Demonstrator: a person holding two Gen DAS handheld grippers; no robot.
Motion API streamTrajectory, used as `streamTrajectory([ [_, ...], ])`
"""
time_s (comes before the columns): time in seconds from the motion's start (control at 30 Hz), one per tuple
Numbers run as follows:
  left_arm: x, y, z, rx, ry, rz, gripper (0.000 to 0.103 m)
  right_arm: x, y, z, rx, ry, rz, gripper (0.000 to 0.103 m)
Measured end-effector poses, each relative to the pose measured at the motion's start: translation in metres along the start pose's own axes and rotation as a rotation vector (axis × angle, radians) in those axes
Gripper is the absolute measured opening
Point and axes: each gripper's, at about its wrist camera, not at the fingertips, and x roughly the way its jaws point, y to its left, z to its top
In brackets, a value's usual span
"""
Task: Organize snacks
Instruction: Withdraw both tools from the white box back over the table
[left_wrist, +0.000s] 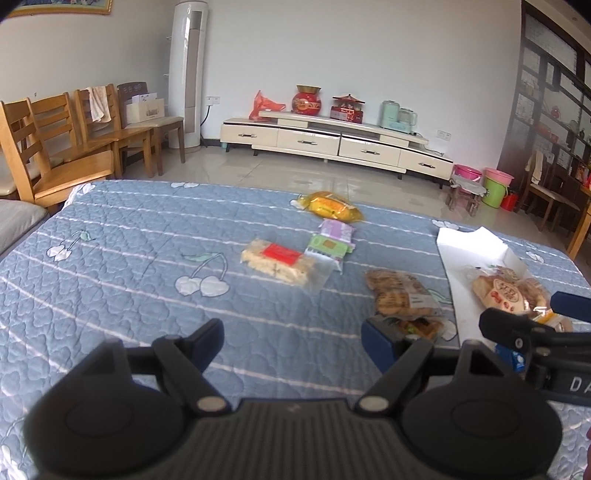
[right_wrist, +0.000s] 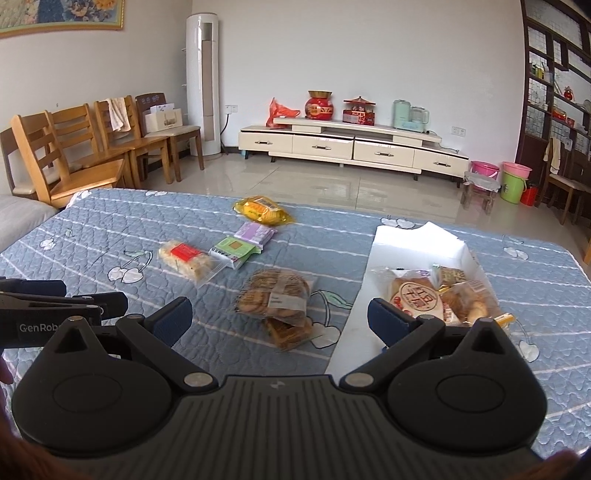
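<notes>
Loose snacks lie on a blue quilted surface (left_wrist: 129, 258): a yellow pack (left_wrist: 330, 206), a purple pack (left_wrist: 338, 229), a green pack (left_wrist: 327, 248), a rice-cracker bag with a red label (left_wrist: 279, 260), and a cookie bag (left_wrist: 399, 293) lying on a smaller brown pack (right_wrist: 290, 332). A white box (right_wrist: 413, 240) at the right holds a round pastry pack (right_wrist: 419, 301) and other wrapped snacks. My left gripper (left_wrist: 291, 341) is open and empty above the quilt. My right gripper (right_wrist: 279, 317) is open and empty, with the cookie bag (right_wrist: 275, 293) just ahead between its fingers.
Wooden chairs (left_wrist: 55, 147) stand beyond the left edge. A low white TV cabinet (left_wrist: 332, 138) lines the far wall, with a tall air conditioner (left_wrist: 186, 74) to its left. Coloured buckets (left_wrist: 495, 186) and a small stool (left_wrist: 465, 194) sit on the floor at the right.
</notes>
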Motion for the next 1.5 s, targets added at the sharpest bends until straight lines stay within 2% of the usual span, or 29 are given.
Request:
streamTrajectory([
  [0.6, 0.022, 0.028, -0.005, -0.041, 0.032, 0.055, 0.083, 0.01, -0.003, -0.007, 0.009, 0.04, 0.018, 0.103],
  [0.93, 0.007, 0.056, -0.006, -0.049, 0.006, 0.109, 0.083, 0.0, -0.014, -0.012, 0.027, 0.034, -0.002, 0.103],
  [1.33, 0.0, 0.099, -0.011, -0.104, 0.013, 0.185, 0.084, -0.012, -0.029, -0.021, 0.059, 0.027, -0.032, 0.103],
  [1.5, 0.014, 0.095, 0.0, -0.108, 0.014, 0.172, 0.088, -0.01, -0.03, -0.022, 0.062, 0.025, -0.029, 0.103],
])
